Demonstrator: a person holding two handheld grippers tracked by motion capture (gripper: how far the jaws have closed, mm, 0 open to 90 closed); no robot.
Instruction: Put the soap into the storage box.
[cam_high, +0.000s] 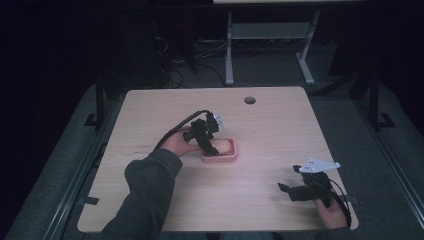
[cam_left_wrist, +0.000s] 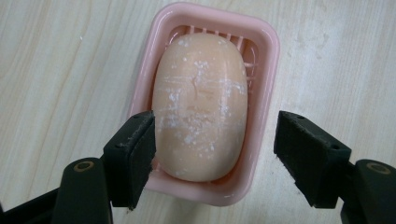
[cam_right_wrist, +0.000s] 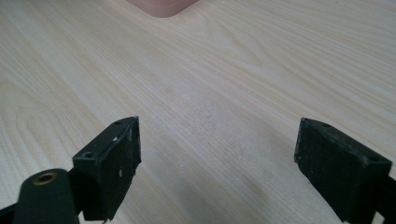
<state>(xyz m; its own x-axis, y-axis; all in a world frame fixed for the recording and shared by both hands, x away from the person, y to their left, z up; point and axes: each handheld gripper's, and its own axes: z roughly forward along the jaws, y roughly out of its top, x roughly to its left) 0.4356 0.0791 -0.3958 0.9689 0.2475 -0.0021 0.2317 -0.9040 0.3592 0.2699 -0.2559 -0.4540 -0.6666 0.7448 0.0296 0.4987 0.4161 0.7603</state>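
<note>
Peach soap: a worn oval bar of soap (cam_left_wrist: 200, 105), flecked with white, lies in a pink soap dish (cam_left_wrist: 267, 60) near the middle of the table (cam_high: 150, 105).
Pink dish: it sits flat on the wood, its ribbed floor showing past the far end of the bar; one corner of it peeks in at the far edge of the right gripper view.
Left hand-held gripper (cam_left_wrist: 212, 156): spread wide and lowered over the near end of the dish; the left jaw sits right against the side of the soap, just inside the dish wall, while the right jaw stands outside the dish, clear of the rim.
Right hand-held gripper (cam_right_wrist: 217, 161): spread wide with nothing between the jaws, low over bare wood at the near right of the table, well apart from the dish.
Step in hand: by my reading, lining up to pick the soap out of the dish; no squeeze yet.
Next move: the right jaw likely needs to come inside the rim before closing, otherwise the dish wall gets pinched along with the bar. A gentle, square squeeze across the soap's width suits a slick bar.
</note>
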